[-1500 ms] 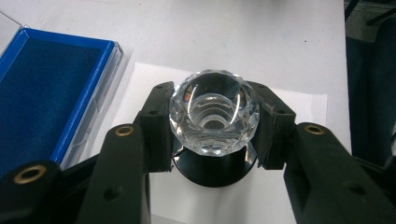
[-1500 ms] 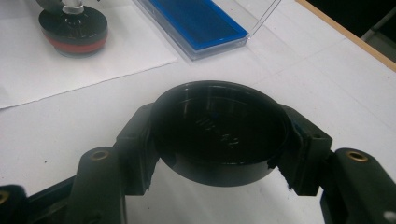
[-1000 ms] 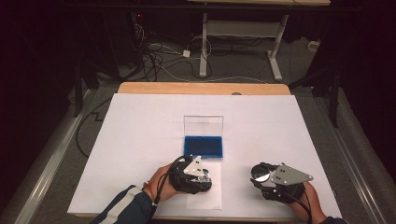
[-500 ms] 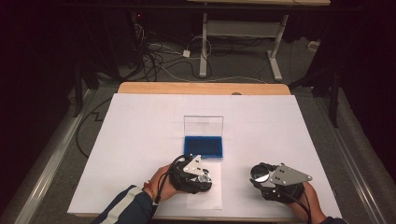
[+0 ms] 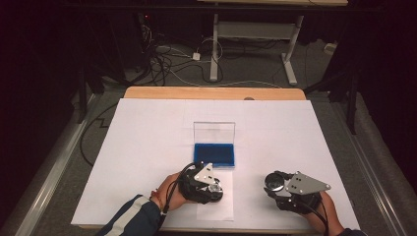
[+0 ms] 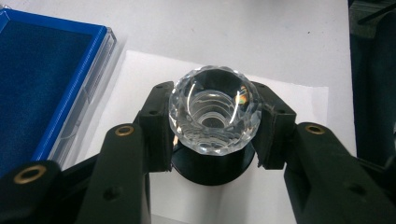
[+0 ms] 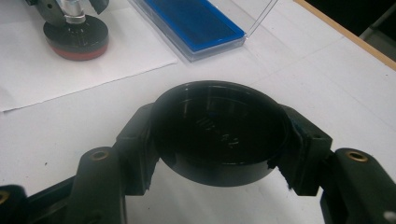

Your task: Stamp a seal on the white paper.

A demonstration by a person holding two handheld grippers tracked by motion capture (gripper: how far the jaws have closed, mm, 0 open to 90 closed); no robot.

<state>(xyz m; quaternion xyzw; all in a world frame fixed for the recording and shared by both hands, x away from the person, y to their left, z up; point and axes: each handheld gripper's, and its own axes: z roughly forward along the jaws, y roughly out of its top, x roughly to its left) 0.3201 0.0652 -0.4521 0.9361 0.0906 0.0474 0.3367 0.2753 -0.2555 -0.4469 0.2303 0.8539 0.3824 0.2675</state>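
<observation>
Near front edge of table, left of centre: faceted glass knob (image 6: 214, 109), clear, cut rim, hollow middle, clamped between both jaws of left gripper (image 6: 212, 122)
Knob base: black round foot (image 6: 212, 170) directly under the glass; in right gripper view a red band runs round its bottom edge (image 7: 77, 36), short metal stem above it
Knob support: foot sits on small white paper sheet (image 5: 216, 199), sheet lies on the white table cover
Left gripper state: pads pressed on either side of the glass rim, no gap, gripping
Left gripper place: high view, just in front of blue case, grey three-cornered plate on top (image 5: 202, 181), black cable looping back to the wrist
Left hand: wrapped round gripper body (image 5: 169, 189), dark sleeve with pale stripe
Right gripper: jaws clamped on black round cap (image 7: 219, 133), one pad on each side of its wall
Cap: shallow, open side toward camera, glossy dark inside, faint reflections, lower edge touching or just above table, cannot tell which
Right gripper place: high view, near front right of table (image 5: 290, 189), well apart from left gripper, grey plate on top
Right hand: behind gripper at table's front edge (image 5: 327, 211)
Blue case: flat box with blue lining (image 5: 214, 154), clear lid standing upright at its far side (image 5: 214, 132), just beyond the knob, near table centre
Table: white cover (image 5: 147, 132), wooden strip along far edge (image 5: 211, 93)
Floor beyond: cables and white desk frame legs, dark
</observation>
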